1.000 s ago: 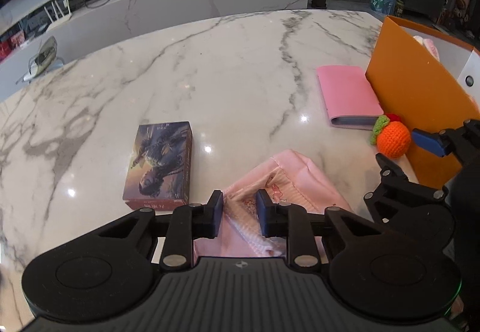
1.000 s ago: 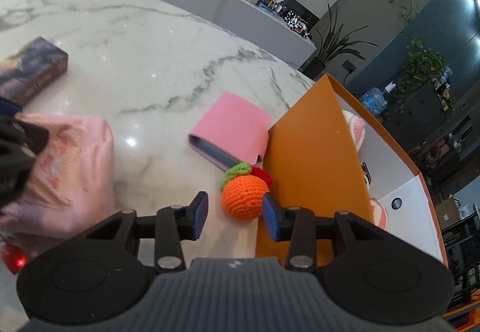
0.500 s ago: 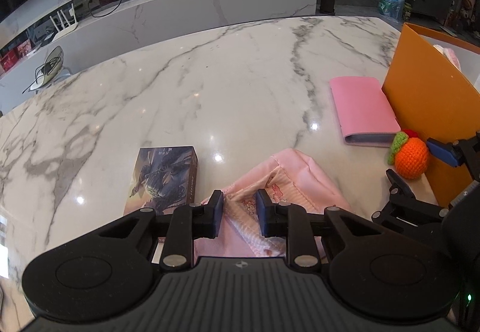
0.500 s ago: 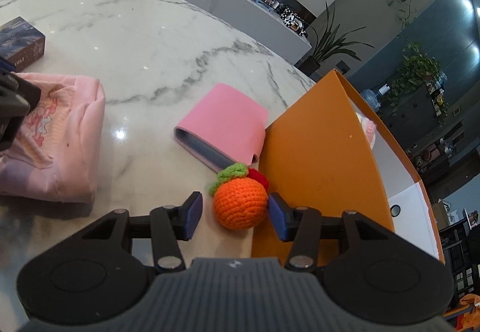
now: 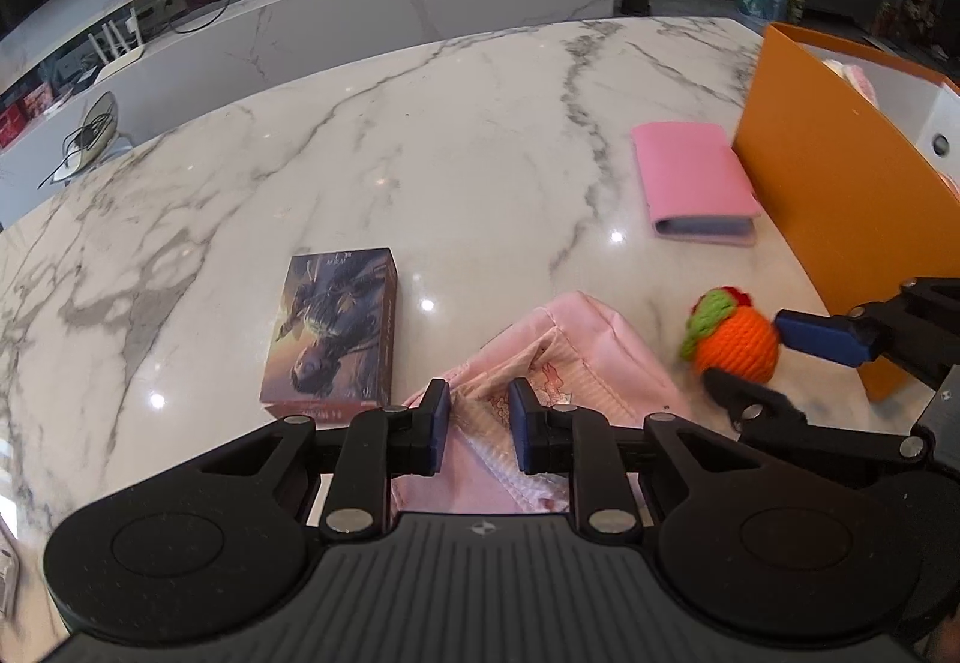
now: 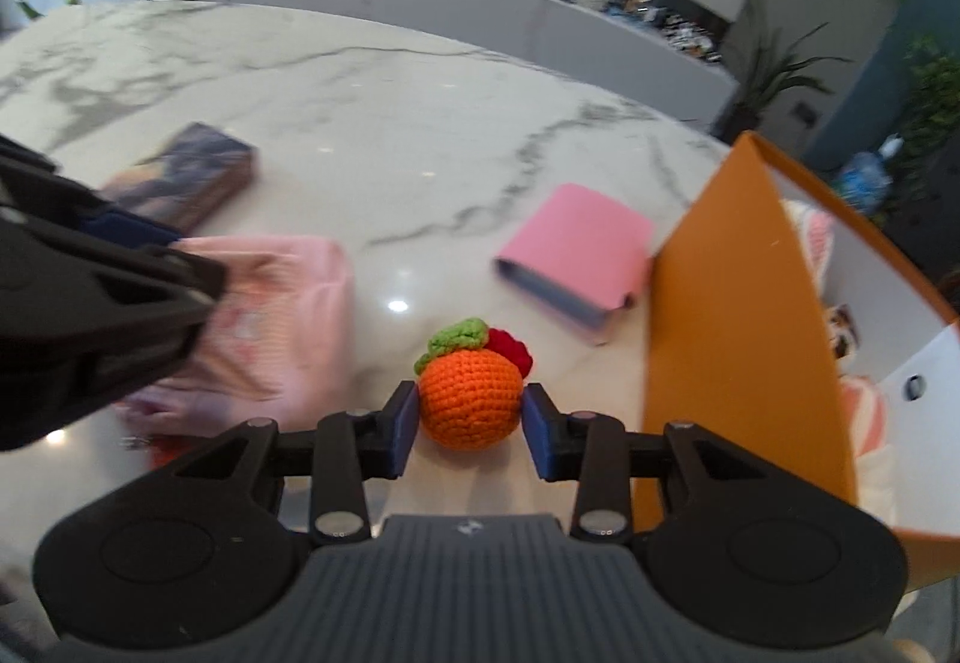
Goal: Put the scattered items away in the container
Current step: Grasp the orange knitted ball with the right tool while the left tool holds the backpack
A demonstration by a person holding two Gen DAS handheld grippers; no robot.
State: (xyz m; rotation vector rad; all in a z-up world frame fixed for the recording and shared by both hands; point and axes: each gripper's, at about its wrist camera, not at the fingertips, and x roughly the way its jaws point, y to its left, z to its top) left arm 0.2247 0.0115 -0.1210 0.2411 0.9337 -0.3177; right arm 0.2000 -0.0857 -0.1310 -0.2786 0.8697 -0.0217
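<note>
An orange crochet fruit point(image 6: 470, 398) with a green leaf lies on the marble table, beside the orange container point(image 6: 726, 315). My right gripper point(image 6: 470, 426) is open with the fruit between its pads; a small gap shows on each side. The fruit also shows in the left wrist view point(image 5: 733, 345). My left gripper point(image 5: 478, 426) stands over a pink folded cloth point(image 5: 576, 357) with cloth between its pads, which are slightly apart. The container point(image 5: 840, 195) holds some soft items.
A dark picture box point(image 5: 333, 327) lies left of the cloth. A pink wallet point(image 5: 690, 177) lies against the container's wall. A long white counter point(image 5: 360, 9) with a heater and toys runs behind the table.
My right gripper has moved forward and turned left, so the crochet fruit now sits between its pads. The left gripper has stayed over the pink cloth.
</note>
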